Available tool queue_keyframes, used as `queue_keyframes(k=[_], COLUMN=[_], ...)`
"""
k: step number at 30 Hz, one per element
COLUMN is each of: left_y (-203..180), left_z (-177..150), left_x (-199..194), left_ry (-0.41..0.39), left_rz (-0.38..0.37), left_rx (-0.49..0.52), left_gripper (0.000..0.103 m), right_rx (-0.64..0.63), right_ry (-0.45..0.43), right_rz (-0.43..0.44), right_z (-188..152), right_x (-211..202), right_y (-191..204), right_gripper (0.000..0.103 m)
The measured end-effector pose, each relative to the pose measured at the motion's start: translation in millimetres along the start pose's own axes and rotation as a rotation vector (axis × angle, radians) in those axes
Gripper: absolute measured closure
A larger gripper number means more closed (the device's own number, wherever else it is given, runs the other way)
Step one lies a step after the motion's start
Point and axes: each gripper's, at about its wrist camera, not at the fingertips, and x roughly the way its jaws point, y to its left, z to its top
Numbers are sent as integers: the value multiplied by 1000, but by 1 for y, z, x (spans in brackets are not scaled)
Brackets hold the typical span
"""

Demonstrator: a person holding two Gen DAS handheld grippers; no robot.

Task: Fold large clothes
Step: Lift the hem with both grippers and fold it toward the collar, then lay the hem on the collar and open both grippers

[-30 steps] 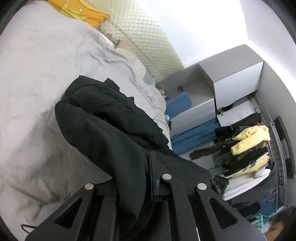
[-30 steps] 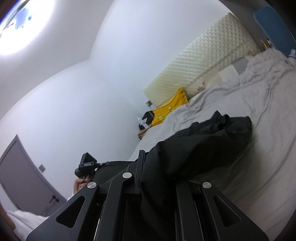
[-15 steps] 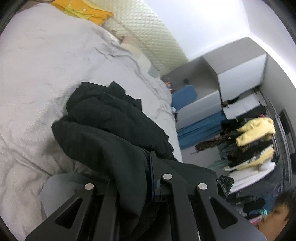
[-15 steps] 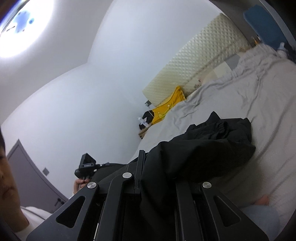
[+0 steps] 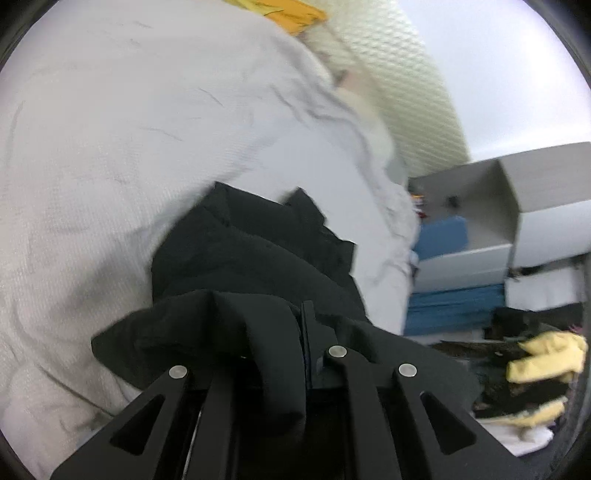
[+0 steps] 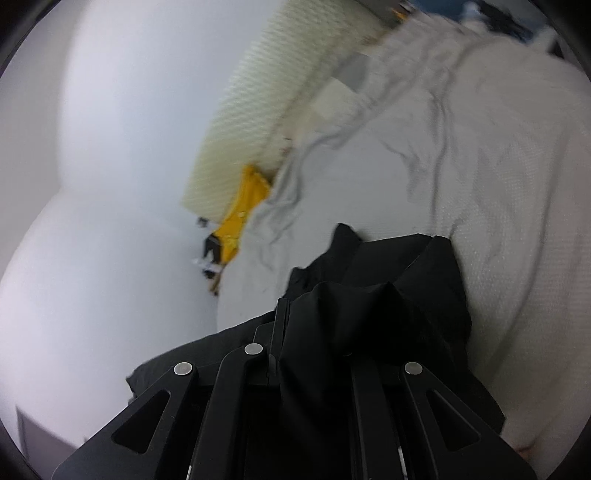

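A large black garment (image 5: 258, 251) lies bunched on the grey bedsheet (image 5: 129, 147). My left gripper (image 5: 295, 332) is shut on a fold of it, and the cloth drapes over the fingers. In the right wrist view the same black garment (image 6: 388, 295) hangs over my right gripper (image 6: 291, 332), which is shut on another part of it. The fingertips are mostly hidden by the cloth. Both views are blurred by motion.
A yellow pillow (image 5: 291, 14) lies by the quilted headboard (image 5: 388, 74), and also shows in the right wrist view (image 6: 243, 210). Grey cabinets (image 5: 517, 206) and a rack of clothes (image 5: 535, 362) stand beside the bed. White wall (image 6: 110, 184) fills the left of the right wrist view.
Both grippers have swung forward and tilted toward the bed with the garment still held. The cloth is bunched closer to the fingers. The person's face has left both views.
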Motion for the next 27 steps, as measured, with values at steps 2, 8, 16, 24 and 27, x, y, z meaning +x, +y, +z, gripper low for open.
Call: queue_keyframes(k=[2, 8, 16, 24, 27], left_y=[-6, -27, -36, -25, -24], left_z=[13, 36, 55, 78, 84], left_x=[15, 48, 97, 150, 167], left_ry=[-2, -14, -16, 23, 35], left_rz=[48, 154, 254, 298, 309], left_rx=[-14, 9, 33, 36, 52], left_gripper=[95, 94, 94, 91, 91], right_rx=[49, 146, 122, 146, 149], right_ry=[13, 46, 82, 130, 146], right_rz=[-34, -137, -222, -237, -237], right_z=[11, 34, 49, 60, 62], right_x=[17, 54, 87, 125, 139], right_y=[-11, -37, -55, -81, -92], right_gripper=[97, 97, 98, 100, 102])
